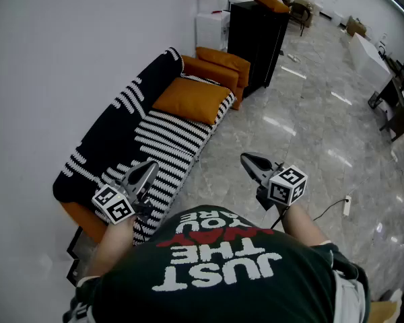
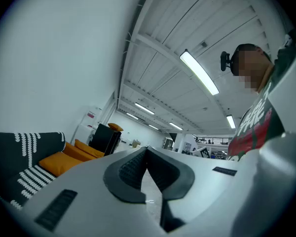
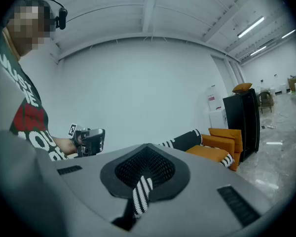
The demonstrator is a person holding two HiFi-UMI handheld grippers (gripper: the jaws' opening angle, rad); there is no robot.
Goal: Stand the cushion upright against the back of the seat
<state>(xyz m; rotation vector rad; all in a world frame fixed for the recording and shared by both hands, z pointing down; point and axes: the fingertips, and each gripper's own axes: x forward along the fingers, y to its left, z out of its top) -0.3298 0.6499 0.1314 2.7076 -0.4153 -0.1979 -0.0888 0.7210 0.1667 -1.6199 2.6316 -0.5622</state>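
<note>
The orange cushion (image 1: 192, 99) lies flat on the far end of the sofa seat (image 1: 168, 140), which has a black-and-white striped cover. It also shows in the left gripper view as the cushion (image 2: 59, 162) and in the right gripper view as the cushion (image 3: 214, 152). My left gripper (image 1: 150, 165) hovers over the near end of the seat, shut and empty, its tips together (image 2: 147, 149). My right gripper (image 1: 244, 157) hangs over the floor beside the sofa, shut with nothing held (image 3: 147, 146). Both are well short of the cushion.
The sofa's orange arm (image 1: 219, 66) rises just beyond the cushion. A black cabinet (image 1: 256, 36) and white boxes (image 1: 212, 25) stand past it. A cable with a power strip (image 1: 345, 206) lies on the glossy floor at the right. The white wall runs behind the sofa.
</note>
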